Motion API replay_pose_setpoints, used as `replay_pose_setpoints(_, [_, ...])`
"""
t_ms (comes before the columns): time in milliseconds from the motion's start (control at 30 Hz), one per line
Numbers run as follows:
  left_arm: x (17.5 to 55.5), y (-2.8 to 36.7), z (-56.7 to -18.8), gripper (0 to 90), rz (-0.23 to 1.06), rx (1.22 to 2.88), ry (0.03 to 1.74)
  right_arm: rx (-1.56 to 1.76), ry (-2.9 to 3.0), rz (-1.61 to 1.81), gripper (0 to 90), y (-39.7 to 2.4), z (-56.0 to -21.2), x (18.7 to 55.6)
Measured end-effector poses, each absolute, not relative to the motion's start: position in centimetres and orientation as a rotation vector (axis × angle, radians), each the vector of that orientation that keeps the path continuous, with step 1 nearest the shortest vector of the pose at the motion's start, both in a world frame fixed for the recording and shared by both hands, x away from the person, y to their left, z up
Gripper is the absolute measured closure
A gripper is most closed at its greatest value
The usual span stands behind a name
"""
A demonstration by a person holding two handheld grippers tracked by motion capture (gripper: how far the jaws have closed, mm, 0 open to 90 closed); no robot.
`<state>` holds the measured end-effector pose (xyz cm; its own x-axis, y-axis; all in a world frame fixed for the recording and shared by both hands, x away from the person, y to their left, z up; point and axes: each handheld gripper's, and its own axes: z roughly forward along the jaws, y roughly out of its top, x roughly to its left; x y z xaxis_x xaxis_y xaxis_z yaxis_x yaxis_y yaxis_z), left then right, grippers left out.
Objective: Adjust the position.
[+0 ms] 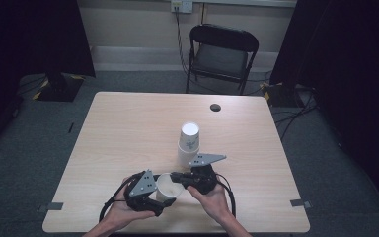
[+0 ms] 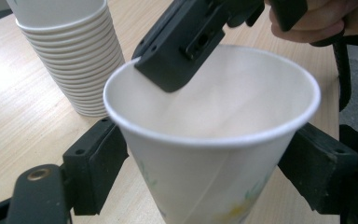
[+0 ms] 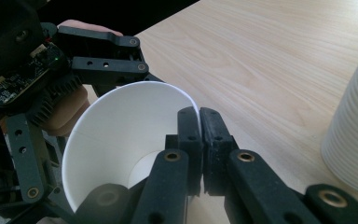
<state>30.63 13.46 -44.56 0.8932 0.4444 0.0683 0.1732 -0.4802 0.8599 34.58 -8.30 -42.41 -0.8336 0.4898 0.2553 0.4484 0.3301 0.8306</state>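
we see the paper cup [image 1: 168, 186] standing upright near the table [image 1: 128, 128]'s front edge, just in front of the stack of cups [image 1: 188, 144], which rises behind it toward the table's middle. our right gripper [image 3: 199, 122] has its jaws pinched shut on the cup's rim, one inside the wall and one outside. our left gripper [image 2: 205, 154] sits on the side of the cup away from the stack, its jaws flanking the cup's body and parted, the pads just off the paper.
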Motion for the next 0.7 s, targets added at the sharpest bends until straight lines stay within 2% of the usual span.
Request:
replay_pose_setpoints(267, [30.32, 12.92, -44.47, 17.8, 0.376, 2.062, 0.443, 0.913, 2.555, 1.543, 88.1, -7.60, -42.99, 34.33])
replay_pose_setpoints(533, [30.95, 13.66, -44.29, 19.8, 0.271, 2.006, 0.484, 0.910, 2.540, 1.550, 87.6, -7.54, -43.05, 34.24])
replay_pose_setpoints(700, [30.90, 13.61, -44.30, 21.5, 0.268, 2.002, 0.488, 0.908, 2.523, 1.545, 87.5, -7.57, -42.94, 34.15])
